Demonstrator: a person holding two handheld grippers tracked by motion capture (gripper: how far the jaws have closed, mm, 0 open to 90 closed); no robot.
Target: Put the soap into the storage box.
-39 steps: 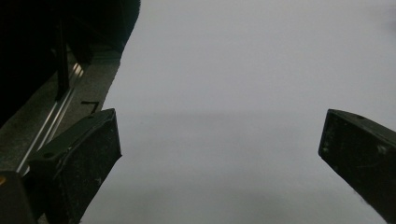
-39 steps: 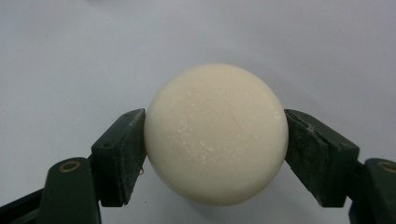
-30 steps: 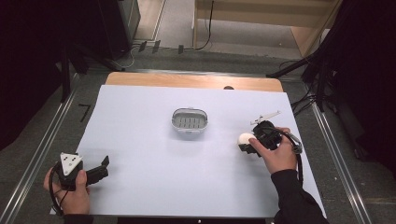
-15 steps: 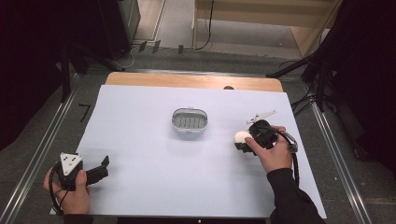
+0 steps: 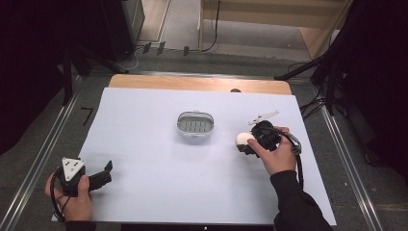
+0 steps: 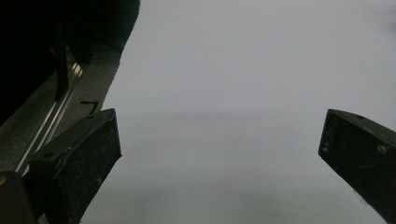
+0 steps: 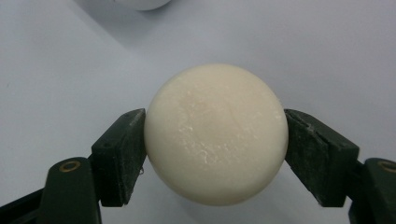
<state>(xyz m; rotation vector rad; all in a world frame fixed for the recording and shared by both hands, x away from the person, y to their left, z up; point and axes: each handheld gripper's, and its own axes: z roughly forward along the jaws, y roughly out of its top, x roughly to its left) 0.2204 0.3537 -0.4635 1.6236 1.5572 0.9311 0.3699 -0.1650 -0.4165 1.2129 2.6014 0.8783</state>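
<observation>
One white ball (image 7: 215, 134) gripped, one dish (image 5: 195, 126) nearby.
Right gripper (image 5: 246, 142) fingers (image 7: 118, 156) clamp the round ball, no long axis; left gripper (image 5: 107, 172) fingers gape wide, empty, over the desk (image 5: 159, 192).

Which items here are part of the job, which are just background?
In play:
- white round soap, clamped in the right gripper
- grey slotted dish, mid-table, likely its destination

Idle or background:
- left gripper, open, nothing between its jaws
- white table cover
- cables on the floor beyond the table
</observation>
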